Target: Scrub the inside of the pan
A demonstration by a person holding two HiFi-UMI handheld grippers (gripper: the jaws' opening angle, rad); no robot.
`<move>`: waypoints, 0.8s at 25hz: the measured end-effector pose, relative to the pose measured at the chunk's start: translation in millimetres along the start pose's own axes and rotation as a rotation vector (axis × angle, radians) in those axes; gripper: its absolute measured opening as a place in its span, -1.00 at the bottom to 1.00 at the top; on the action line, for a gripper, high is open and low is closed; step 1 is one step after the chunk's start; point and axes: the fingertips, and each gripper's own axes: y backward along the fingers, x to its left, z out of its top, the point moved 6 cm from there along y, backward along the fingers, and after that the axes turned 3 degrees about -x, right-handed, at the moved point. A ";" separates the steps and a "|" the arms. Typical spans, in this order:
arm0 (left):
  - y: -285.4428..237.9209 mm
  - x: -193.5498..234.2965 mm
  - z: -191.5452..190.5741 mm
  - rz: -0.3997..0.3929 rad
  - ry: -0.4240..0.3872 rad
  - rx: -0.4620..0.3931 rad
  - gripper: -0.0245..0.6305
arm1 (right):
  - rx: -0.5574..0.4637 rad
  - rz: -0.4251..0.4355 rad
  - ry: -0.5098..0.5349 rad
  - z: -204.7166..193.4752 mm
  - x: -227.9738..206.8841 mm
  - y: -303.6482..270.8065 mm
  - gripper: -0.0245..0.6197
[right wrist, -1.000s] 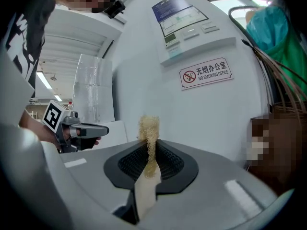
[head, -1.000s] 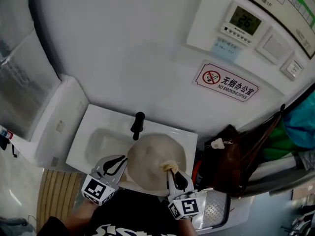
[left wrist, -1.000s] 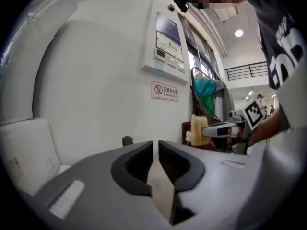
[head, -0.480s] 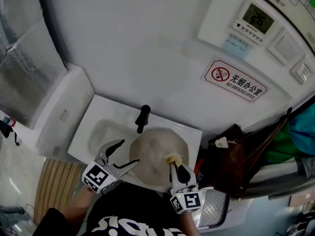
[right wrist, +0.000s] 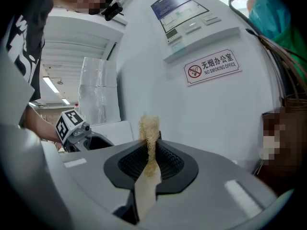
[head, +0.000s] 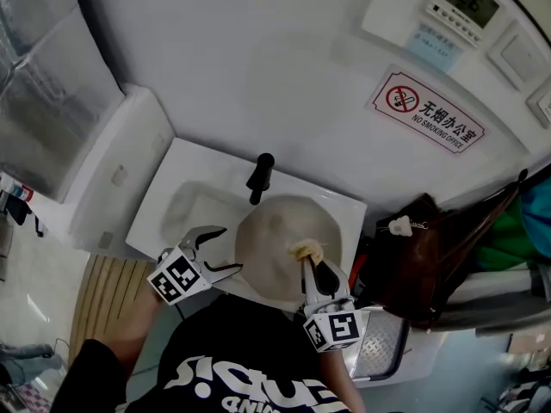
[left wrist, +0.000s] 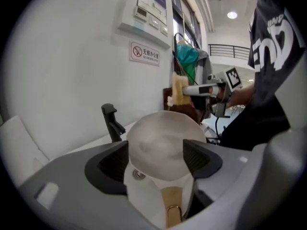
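Our left gripper (head: 225,249) stands with its claw spread as wide as it goes. Its jaws have just been opening, and in the left gripper view the dark pads sit well apart. The pan's handle (left wrist: 171,202) runs through the gap between them, pale with a golden end, but neither pad presses on it. The round pan (head: 277,237) fills the space beyond the tips.

The pan rests over the white sink (head: 215,163), just on our side of the black faucet (head: 260,175). Its pale inside faces up at us. The left gripper sits in front of the faucet and to its left, close against the pan's left edge. We cannot tell from the head view whether a jaw tip brushes that edge.

Our right gripper (head: 308,261) lies in front of the faucet and to its right. Its claw is pinched tight on a straw-coloured scrubber (right wrist: 149,126), whose frayed tuft sticks out past the tips. In the head view the tuft hangs over the right part of the pan. In the left gripper view it shows just above the pan's far rim, and no contact shows.
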 end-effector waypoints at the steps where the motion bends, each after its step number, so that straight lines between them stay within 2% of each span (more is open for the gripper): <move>1: -2.9 0.5 -8.2 -0.005 0.000 0.028 0.15 | 0.002 0.003 0.000 -0.1 -0.2 -0.7 -0.76; 13: -41.1 -29.7 -108.4 -0.138 -0.011 0.334 0.15 | 0.034 0.041 0.003 -6.0 6.9 -2.5 -0.76; 16: -46.8 -34.7 -126.1 -0.153 -0.011 0.384 0.13 | 0.037 0.050 0.004 -8.5 9.0 -2.7 -0.76; 20: -48.0 -37.0 -138.2 -0.144 -0.005 0.415 0.01 | 0.048 0.059 0.007 -11.4 10.9 -2.0 -0.76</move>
